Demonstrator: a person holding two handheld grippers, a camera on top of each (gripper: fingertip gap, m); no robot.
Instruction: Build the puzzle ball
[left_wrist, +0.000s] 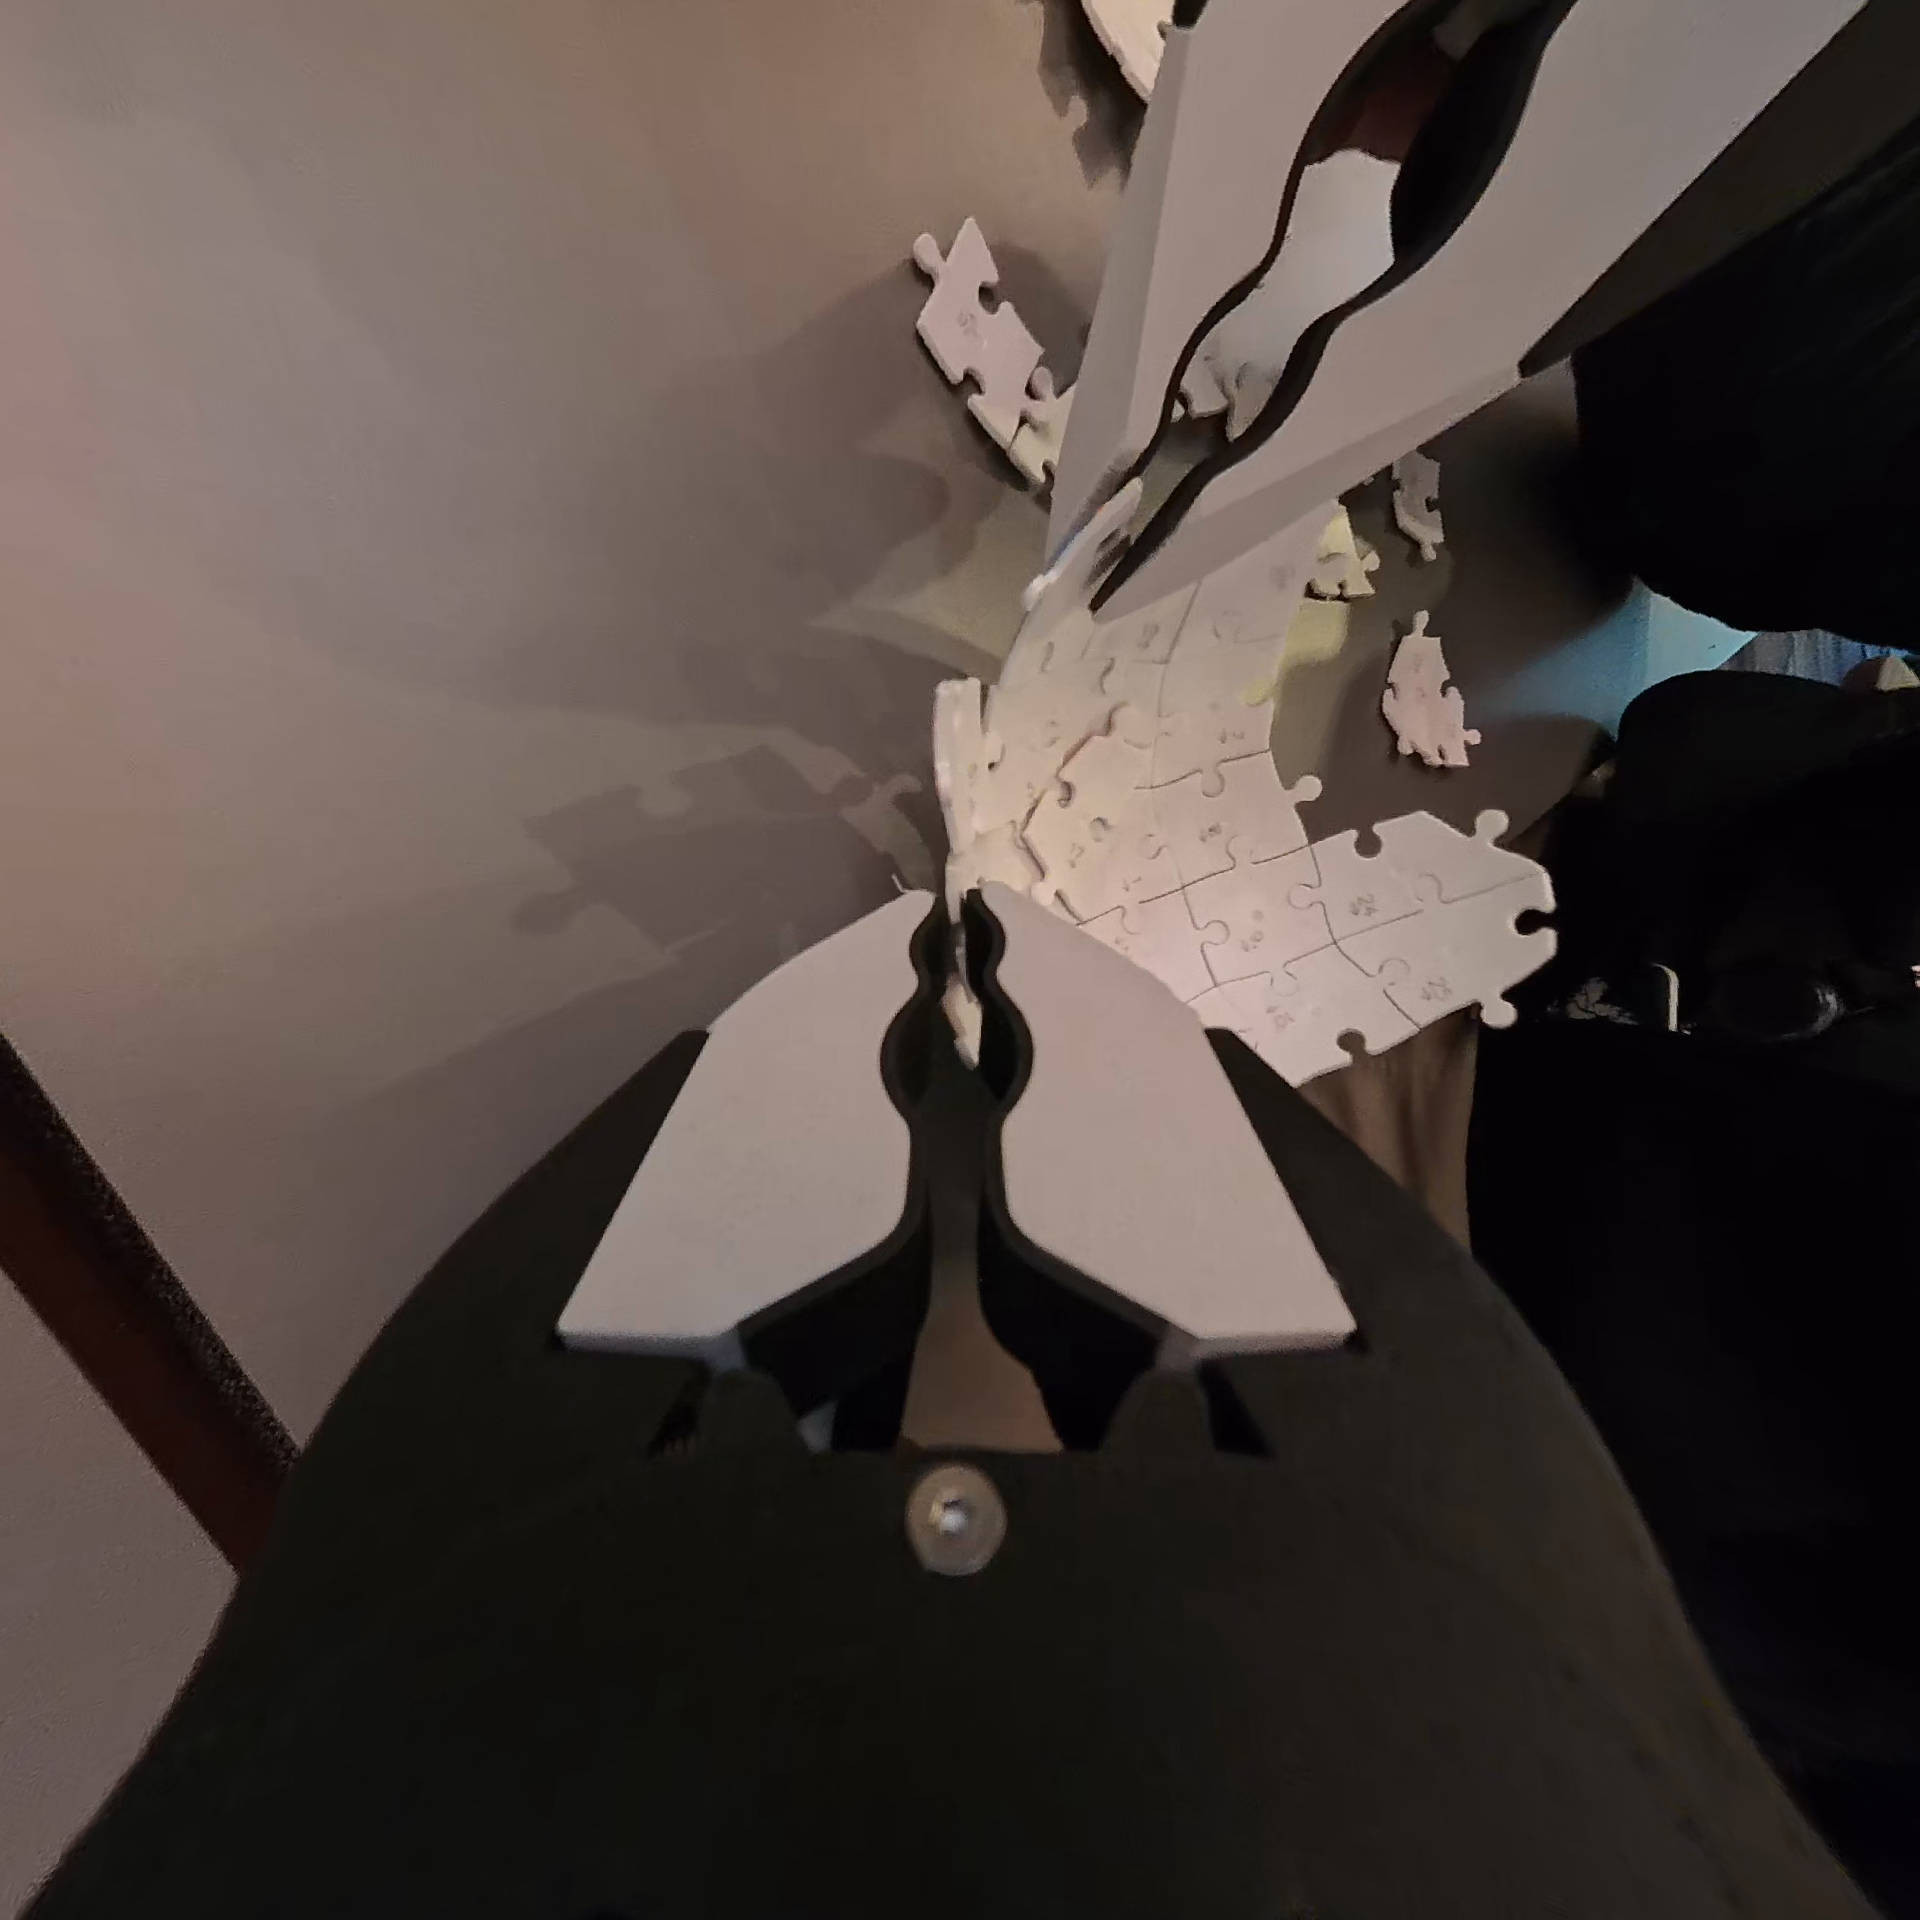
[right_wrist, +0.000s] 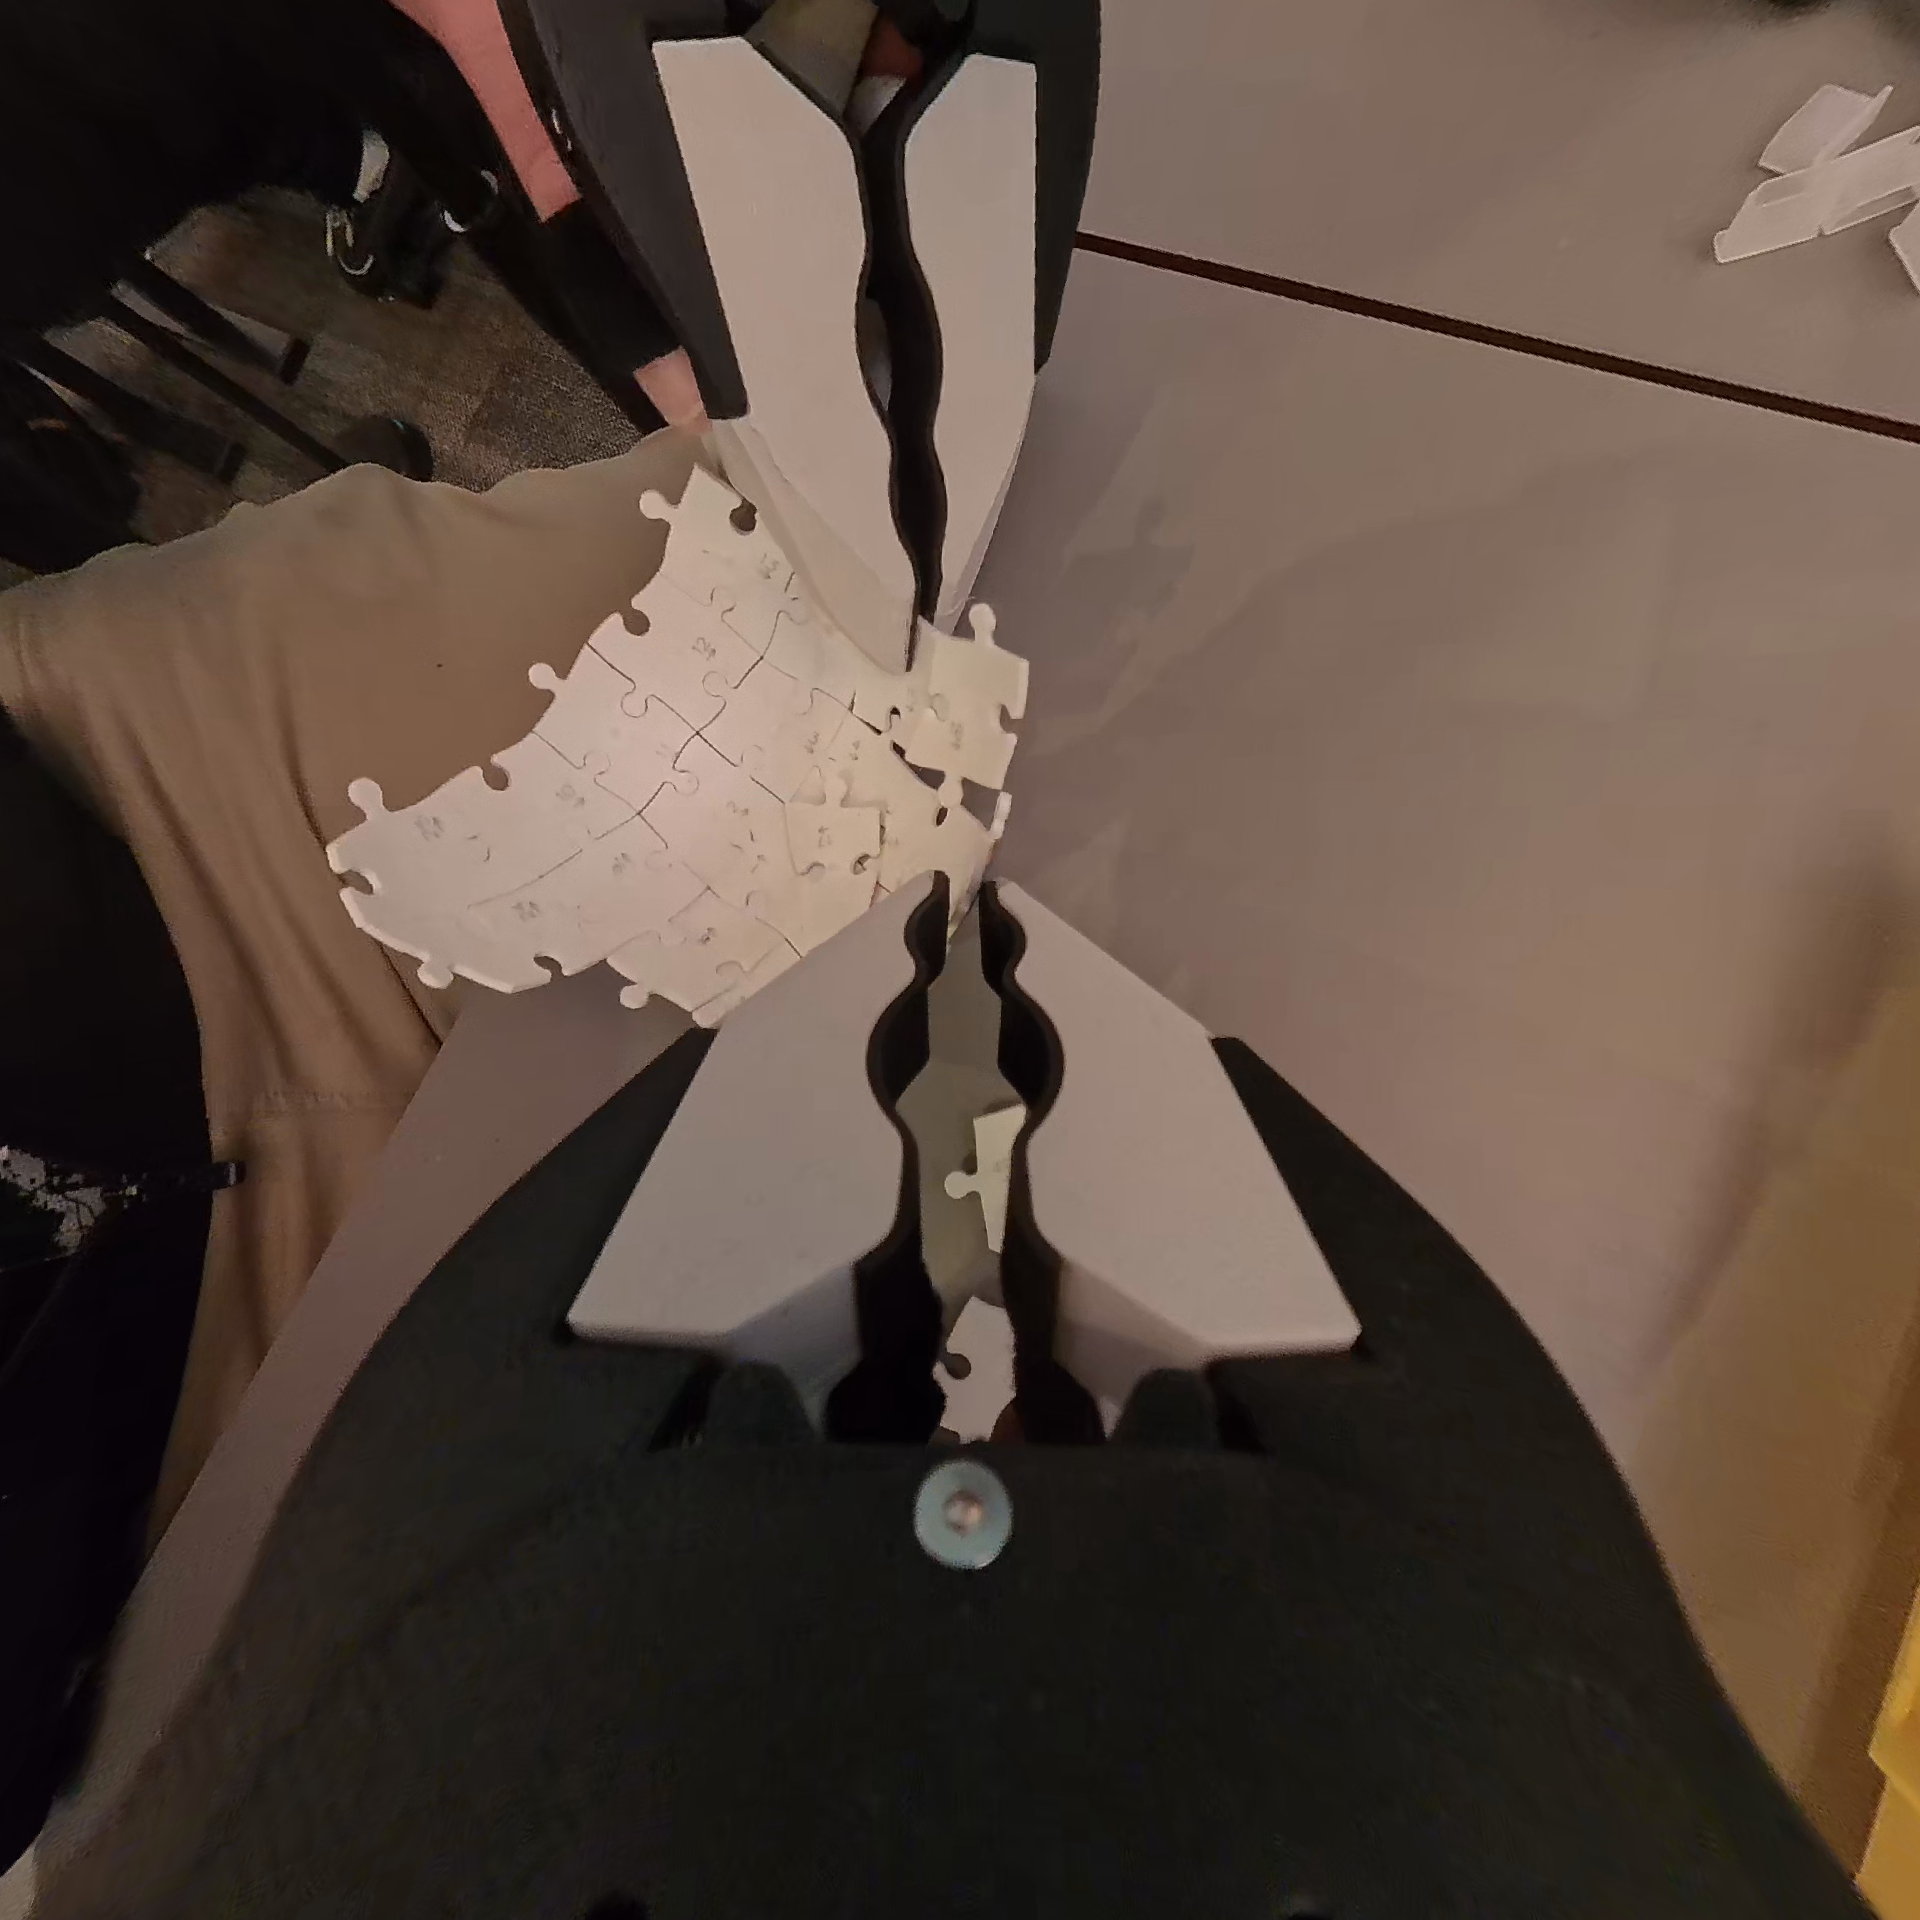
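Puzzle ball (right_wrist: 665, 790): curved, part-built white shell, held above the bench (right_wrist: 1455, 727) edge. My left fingers (left_wrist: 961, 914) and right fingers (right_wrist: 961, 894) each clenched on its rim. Light, thin; joints likely fragile. Grip edges only.

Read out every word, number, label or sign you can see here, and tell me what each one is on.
Puzzle shell: small dark printed marks, one on the inner face of each joined piece; I don't read writing out, and several are blurred anyway.
Loose piece on the table: one faint mark, too small to read.
No other writing, brand or sign shows in either view.
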